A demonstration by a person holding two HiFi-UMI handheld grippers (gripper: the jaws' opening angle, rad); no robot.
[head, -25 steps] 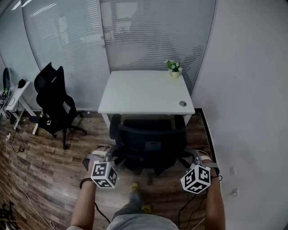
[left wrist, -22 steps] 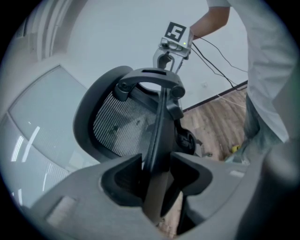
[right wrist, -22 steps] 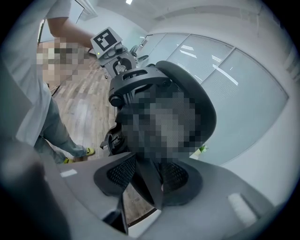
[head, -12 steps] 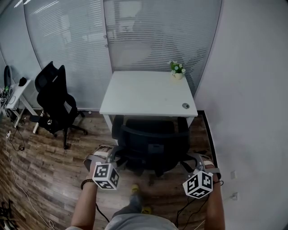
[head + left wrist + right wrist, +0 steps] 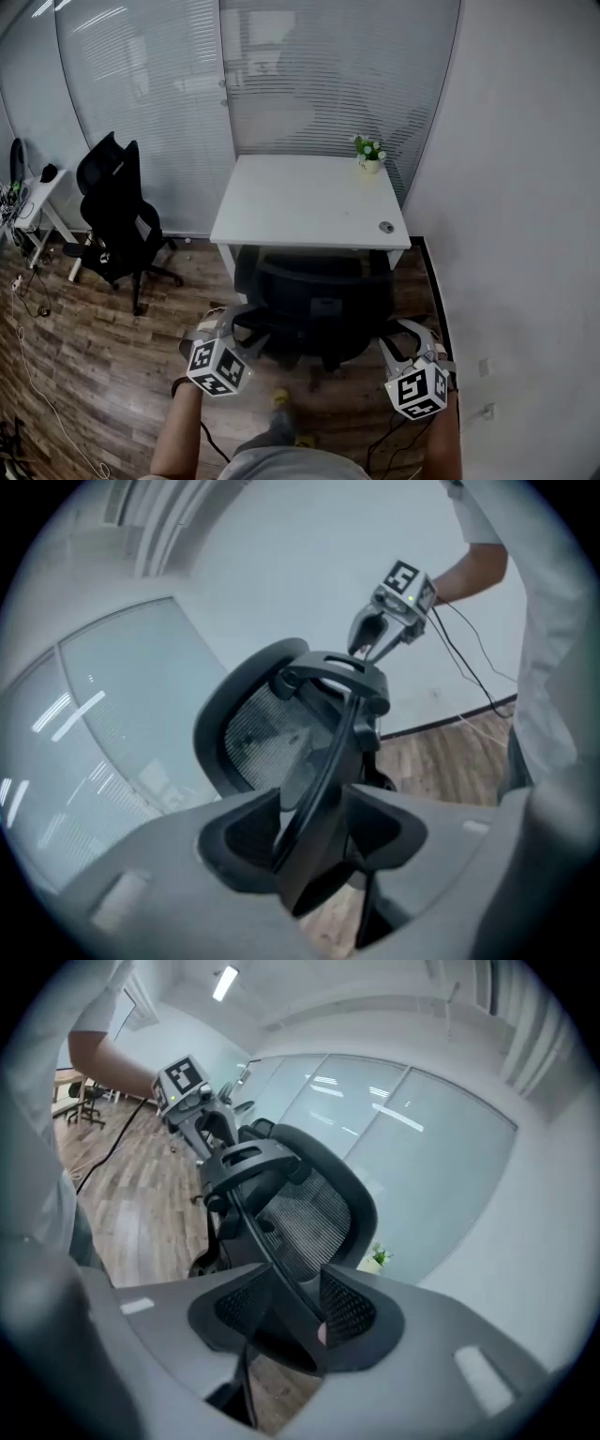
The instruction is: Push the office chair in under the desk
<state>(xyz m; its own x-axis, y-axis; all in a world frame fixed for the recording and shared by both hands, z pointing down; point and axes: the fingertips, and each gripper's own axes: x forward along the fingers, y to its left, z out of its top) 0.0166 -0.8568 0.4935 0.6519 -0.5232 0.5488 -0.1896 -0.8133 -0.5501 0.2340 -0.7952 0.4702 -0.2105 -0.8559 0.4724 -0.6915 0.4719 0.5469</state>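
The black mesh office chair [image 5: 319,300] stands with its seat tucked under the white desk [image 5: 309,202], its backrest toward me. My left gripper [image 5: 242,323] is at the backrest's left edge. Its jaws are opening, and the backrest's rim [image 5: 323,761] runs between them with a gap showing beside one pad. My right gripper [image 5: 389,342] is at the backrest's right edge, and its pads close on the rim [image 5: 272,1269]. Each gripper view shows the other gripper across the top of the backrest.
A second black chair [image 5: 112,220] stands left by the frosted glass partition [image 5: 150,103]. A small potted plant [image 5: 367,155] and a round grommet [image 5: 385,227] are on the desk. The white wall [image 5: 525,234] runs close on the right. Cables [image 5: 37,375] trail over the wood floor.
Both grippers have drawn back slightly toward me while the chair stays under the desk. The left jaws have spread wider around the backrest rim.
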